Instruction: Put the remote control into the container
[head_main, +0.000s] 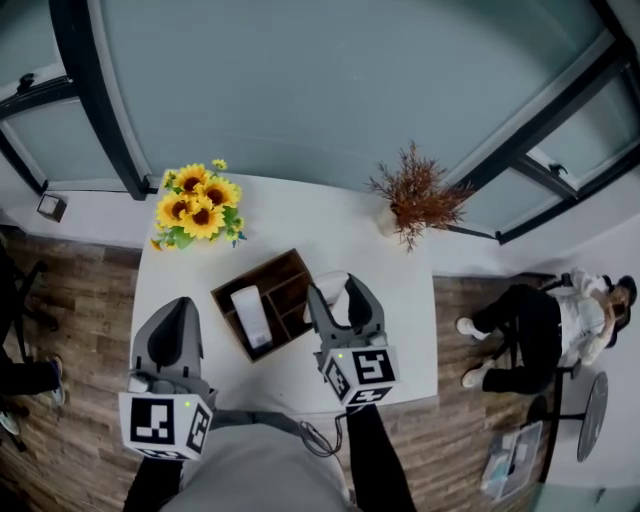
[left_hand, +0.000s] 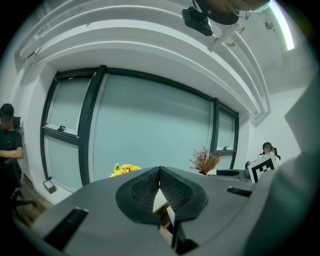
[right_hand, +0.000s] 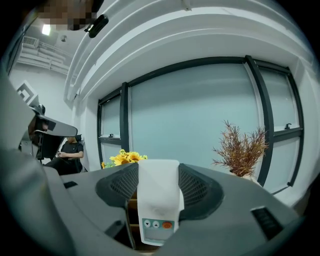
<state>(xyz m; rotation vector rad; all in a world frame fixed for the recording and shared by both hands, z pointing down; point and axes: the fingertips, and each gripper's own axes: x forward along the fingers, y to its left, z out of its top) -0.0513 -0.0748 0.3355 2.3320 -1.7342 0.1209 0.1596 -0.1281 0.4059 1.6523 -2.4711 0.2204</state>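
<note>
r hand-held gripper (right_hand: 158, 175) clamps remote (right_hand: 159, 200), buttons (right_hand: 161, 225) seen only in r gripper view; l hand-held gripper (left_hand: 160, 172) closed, prob. empty.

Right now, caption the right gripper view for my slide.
Right gripper clamps a white remote control; sunflowers and a dried plant stand behind.
</note>
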